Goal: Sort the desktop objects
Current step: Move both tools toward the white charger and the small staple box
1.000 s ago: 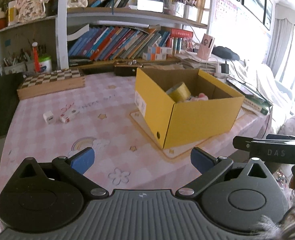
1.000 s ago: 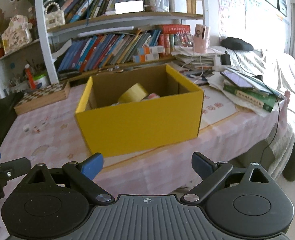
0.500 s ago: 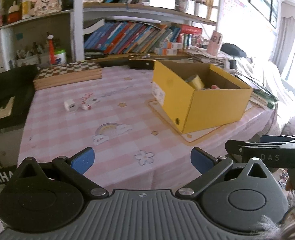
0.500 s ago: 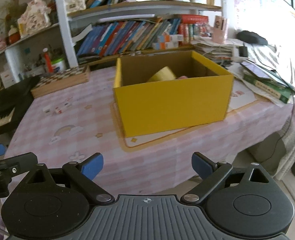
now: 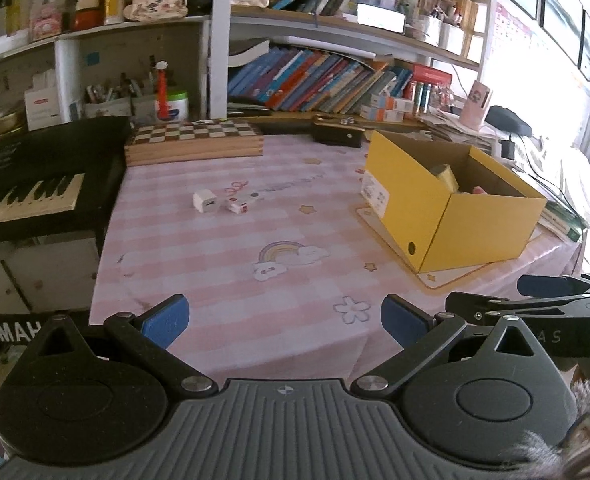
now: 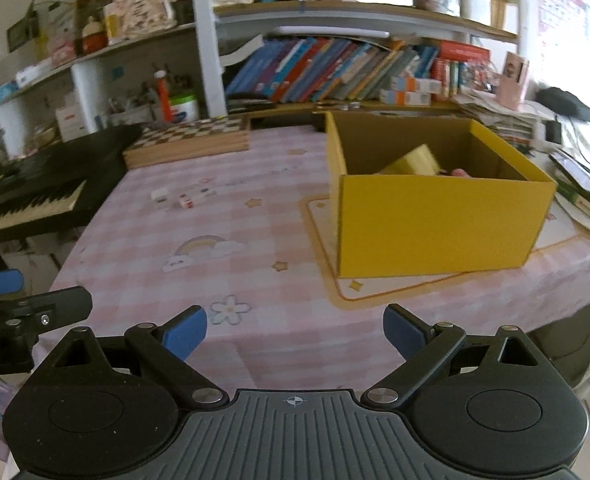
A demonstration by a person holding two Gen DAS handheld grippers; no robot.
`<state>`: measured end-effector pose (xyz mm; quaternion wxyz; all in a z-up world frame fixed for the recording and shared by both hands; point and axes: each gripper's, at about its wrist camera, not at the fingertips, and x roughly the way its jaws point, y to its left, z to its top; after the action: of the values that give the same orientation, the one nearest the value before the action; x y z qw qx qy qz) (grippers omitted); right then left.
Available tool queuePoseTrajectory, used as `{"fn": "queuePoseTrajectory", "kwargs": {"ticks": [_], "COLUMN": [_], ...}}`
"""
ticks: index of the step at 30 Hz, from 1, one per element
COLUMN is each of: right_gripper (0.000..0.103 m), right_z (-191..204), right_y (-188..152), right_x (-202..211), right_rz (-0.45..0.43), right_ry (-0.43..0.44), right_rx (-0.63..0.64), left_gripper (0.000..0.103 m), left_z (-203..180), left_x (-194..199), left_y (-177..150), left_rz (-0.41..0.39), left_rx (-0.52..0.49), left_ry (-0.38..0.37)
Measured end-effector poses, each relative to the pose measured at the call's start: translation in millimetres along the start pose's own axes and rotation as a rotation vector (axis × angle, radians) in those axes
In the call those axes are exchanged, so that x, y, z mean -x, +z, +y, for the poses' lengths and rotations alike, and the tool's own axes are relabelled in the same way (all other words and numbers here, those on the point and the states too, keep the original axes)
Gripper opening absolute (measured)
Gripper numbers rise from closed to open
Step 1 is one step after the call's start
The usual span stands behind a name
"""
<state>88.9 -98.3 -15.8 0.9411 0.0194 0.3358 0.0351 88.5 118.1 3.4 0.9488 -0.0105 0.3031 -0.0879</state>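
Note:
A yellow cardboard box [image 5: 483, 224] [image 6: 435, 224] stands on the right of the pink checked tablecloth, holding a roll of yellow tape [image 5: 447, 176] [image 6: 413, 162] and something pink. A small white cube [image 5: 205, 202] [image 6: 159, 196] and a white-and-red eraser-like block [image 5: 241, 204] [image 6: 185, 200] lie far out on the cloth, left of the box. My left gripper [image 5: 283, 316] hangs open over the table's near edge, nothing between its blue pads. My right gripper [image 6: 295, 326] is open too, empty, just off the near edge and short of the box.
A wooden chessboard [image 5: 193, 140] lies at the back of the table. A black keyboard [image 5: 27, 188] sits left of the table. Bookshelves [image 5: 315, 80] fill the back wall. Papers and books [image 6: 587, 196] pile up right of the box.
Both grippers have pulled back toward the near edge and swung left; the box looks smaller and further right, and the keyboard has come into view. Both stayed open.

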Motion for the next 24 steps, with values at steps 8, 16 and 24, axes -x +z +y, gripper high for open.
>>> {"fn": "queuePoseTrajectory", "kwargs": {"ticks": [8,16,24], "right_gripper": [0.097,0.097,0.097], "right_z": [22,43,49], "right_y": [1,3,7], "right_x": [-4,-8,-17], "right_rz": [0.004,0.016,0.023], "right_ry": [0.039,0.082,0.089], "right_rx": [0.031,0.071,0.082], "left_gripper": [0.103,0.103,0.103], "left_z": [20,34,38], "left_x": [8,11,0], "left_y": [-6,-6,-3], "left_rz": [0.0,-0.001,0.013], "left_rx": [0.019,0.034,0.038], "left_ry": [0.04,0.063,0.055]}}
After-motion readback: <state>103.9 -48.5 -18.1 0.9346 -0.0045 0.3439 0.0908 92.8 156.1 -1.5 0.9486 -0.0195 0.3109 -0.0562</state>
